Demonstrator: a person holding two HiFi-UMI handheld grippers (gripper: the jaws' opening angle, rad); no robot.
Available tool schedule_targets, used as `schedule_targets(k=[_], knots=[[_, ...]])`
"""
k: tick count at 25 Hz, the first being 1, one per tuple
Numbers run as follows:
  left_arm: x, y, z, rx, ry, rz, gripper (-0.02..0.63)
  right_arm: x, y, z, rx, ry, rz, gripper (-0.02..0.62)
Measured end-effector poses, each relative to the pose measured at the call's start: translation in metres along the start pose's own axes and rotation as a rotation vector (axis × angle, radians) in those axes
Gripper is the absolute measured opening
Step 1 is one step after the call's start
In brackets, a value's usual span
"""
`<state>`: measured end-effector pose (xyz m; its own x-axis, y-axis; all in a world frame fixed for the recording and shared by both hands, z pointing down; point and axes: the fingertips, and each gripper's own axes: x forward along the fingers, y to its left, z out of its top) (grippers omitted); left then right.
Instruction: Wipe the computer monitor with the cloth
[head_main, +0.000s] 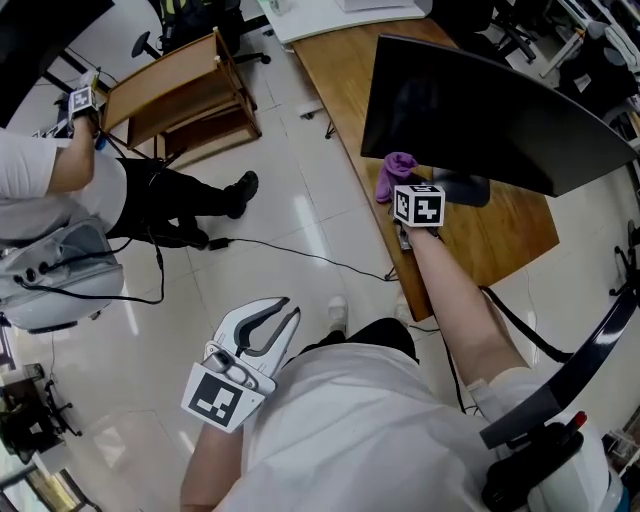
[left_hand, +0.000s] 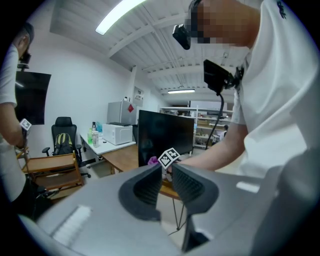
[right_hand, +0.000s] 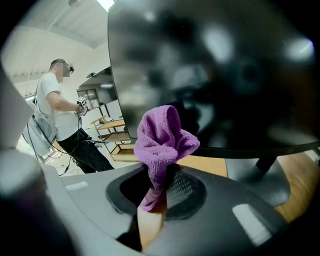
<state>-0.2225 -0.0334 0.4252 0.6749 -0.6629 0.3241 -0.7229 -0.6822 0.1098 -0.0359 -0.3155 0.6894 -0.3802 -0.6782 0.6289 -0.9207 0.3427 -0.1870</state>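
Markings first: the only print in view is the black-and-white square pattern on each gripper's cube. The red sticker (left_hand: 131, 108) on the grey fridge (left_hand: 120, 113) and the labels on the bottles (left_hand: 93, 136) beside the microwave (left_hand: 118, 134) are too small to read.

Right gripper (right_hand: 161, 187) is clamped on the purple cloth (right_hand: 162, 140). The cloth is bunched, with a tuft standing up out of the jaws and a tail hanging below. In the head view the cloth (head_main: 398, 172) sits over the wooden desk (head_main: 505, 235), at the lower left corner of the monitor (head_main: 480, 110). Cannot tell whether it touches the screen.

Left gripper (head_main: 282, 308) is low at the person's left side, well away from the desk. Its jaws are drawn all but together on nothing, with a thin slit between the pads.

Hard to make out:
- Screen (right_hand: 210, 65) is dark and out of focus in the right gripper view, showing smeared reflections only.
- Monitor stand (head_main: 465, 188) is partly covered by the screen's lower edge.
- Second person (head_main: 60, 190) at the left is cut off by the frame.
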Motion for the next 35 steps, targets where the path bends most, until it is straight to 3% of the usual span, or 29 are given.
schedule_targets(k=[10,19,35], knots=[[-0.019,0.01,-0.005,-0.006,-0.006,0.046,0.083,0.019,0.056,0.017,-0.048,-0.005,0.082,0.063],[-0.025,0.016,-0.007,-0.005,-0.028,0.067,0.083,0.016,0.062,0.025,-0.088,-0.003,0.097,0.063],[-0.006,0.02,0.005,-0.003,-0.086,-0.021,0.083,-0.044,0.085,0.103,-0.136,-0.068,0.132,0.063]])
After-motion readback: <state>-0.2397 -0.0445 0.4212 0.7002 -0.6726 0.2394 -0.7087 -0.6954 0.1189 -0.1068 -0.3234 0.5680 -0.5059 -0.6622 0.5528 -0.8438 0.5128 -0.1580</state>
